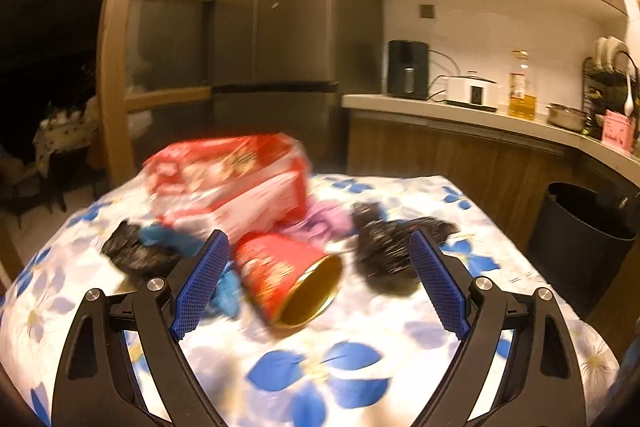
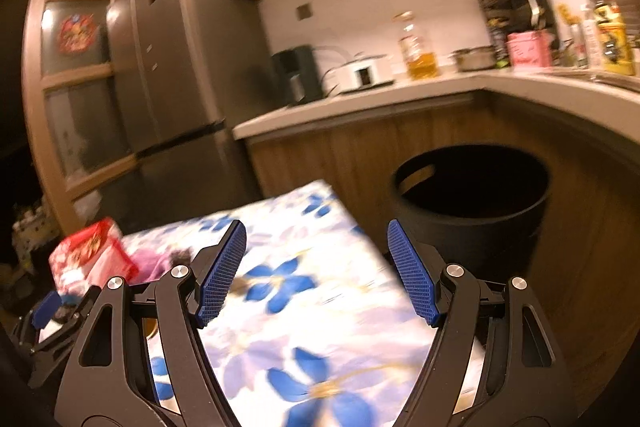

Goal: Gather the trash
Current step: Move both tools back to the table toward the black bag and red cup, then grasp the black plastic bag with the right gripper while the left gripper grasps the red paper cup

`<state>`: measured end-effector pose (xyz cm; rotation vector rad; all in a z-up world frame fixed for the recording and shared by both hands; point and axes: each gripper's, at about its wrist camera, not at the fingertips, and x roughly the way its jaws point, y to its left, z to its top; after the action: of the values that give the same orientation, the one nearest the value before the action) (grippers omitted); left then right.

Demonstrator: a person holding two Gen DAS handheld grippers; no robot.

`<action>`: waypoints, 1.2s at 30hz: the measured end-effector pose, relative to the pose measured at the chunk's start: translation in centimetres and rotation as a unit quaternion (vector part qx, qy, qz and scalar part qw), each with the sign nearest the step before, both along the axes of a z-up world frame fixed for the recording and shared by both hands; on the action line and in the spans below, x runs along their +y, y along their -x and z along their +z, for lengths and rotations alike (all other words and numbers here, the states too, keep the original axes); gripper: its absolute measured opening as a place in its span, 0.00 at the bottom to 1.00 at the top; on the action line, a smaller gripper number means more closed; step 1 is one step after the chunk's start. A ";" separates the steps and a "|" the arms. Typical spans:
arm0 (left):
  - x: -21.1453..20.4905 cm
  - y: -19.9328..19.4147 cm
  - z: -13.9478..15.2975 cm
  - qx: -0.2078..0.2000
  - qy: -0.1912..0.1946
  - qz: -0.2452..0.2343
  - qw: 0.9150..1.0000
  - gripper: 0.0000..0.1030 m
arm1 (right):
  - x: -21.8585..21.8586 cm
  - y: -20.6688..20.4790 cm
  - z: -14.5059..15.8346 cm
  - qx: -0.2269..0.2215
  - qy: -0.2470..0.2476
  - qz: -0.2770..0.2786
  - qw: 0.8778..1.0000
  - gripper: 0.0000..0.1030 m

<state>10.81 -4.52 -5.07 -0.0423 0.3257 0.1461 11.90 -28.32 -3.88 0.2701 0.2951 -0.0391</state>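
Observation:
Trash lies on a table with a blue-flowered cloth (image 1: 320,367). A red paper cup (image 1: 288,279) lies on its side, its gold mouth toward me. Behind it rests a red and white snack box (image 1: 232,183), with purple wrapping (image 1: 328,223), blue scraps (image 1: 168,235) and two crumpled black bags (image 1: 384,251) around. My left gripper (image 1: 318,279) is open, the cup just ahead between its blue pads, untouched. My right gripper (image 2: 316,267) is open and empty above the cloth (image 2: 320,307), facing a black bin (image 2: 472,203). The red box (image 2: 92,255) shows at its left.
The black bin (image 1: 584,227) stands on the floor past the table's right edge, against a wooden counter (image 2: 360,107) carrying appliances, an oil bottle (image 1: 522,91) and pots. A grey fridge (image 1: 280,27) and a glazed wooden door (image 1: 168,27) stand behind the table.

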 end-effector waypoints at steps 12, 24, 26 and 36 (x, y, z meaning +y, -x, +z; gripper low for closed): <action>4.5 1.0 -1.3 -0.004 0.013 0.018 1.000 0.85 | 9.8 -6.8 -4.1 0.063 0.028 0.092 0.993 0.71; 4.5 0.2 -1.9 0.009 0.012 -0.006 1.000 0.83 | 13.2 -11.2 -6.9 0.135 0.041 0.131 0.981 0.44; 4.3 0.2 -2.0 0.011 0.009 -0.007 1.000 0.82 | 13.3 -11.2 -7.0 0.137 0.040 0.138 0.980 0.31; 2.9 -1.1 -2.9 0.048 -0.027 -0.010 0.998 0.68 | 12.2 -8.8 -5.2 0.101 0.041 0.149 0.983 0.01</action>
<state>11.88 -1.64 -7.99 0.0209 0.4173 0.1370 20.67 -16.14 -9.08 0.1370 0.5328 0.2169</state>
